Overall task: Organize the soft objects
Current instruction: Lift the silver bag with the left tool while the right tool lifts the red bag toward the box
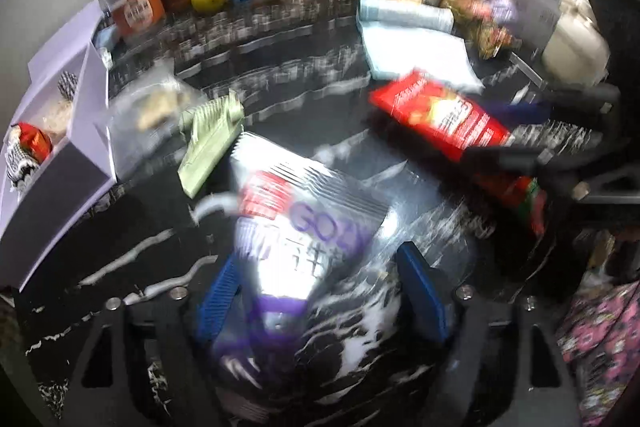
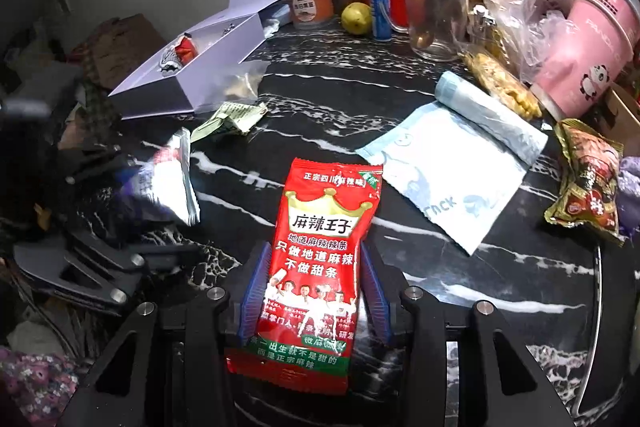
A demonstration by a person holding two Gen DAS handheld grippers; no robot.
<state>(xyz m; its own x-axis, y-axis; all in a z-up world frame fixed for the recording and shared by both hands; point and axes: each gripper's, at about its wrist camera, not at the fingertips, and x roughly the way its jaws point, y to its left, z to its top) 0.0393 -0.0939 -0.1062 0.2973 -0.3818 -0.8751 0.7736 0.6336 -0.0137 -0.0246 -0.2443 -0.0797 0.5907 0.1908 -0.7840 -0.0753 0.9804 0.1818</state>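
Observation:
A silver snack packet (image 1: 304,211) with purple print lies on the black marble counter (image 1: 304,115), its near end between the blue pads of my left gripper (image 1: 320,287). The jaws stand wide and the right pad is clear of the packet; this view is motion-blurred. In the right wrist view my right gripper (image 2: 314,291) is shut on a red snack packet (image 2: 324,247), its pads pressing both long edges. That red packet (image 1: 440,115) also shows at the right of the left wrist view. The silver packet (image 2: 172,179) appears at the left edge of the right wrist view.
An open white box (image 2: 208,67) holding small wrapped items sits at the back left. Near it lie a green packet (image 2: 230,119) and a clear bag (image 2: 244,83). A blue roll of bags (image 2: 472,155), a brown snack packet (image 2: 588,183), pink cups (image 2: 584,39), a glass mug (image 2: 436,19) and jars crowd the back and right.

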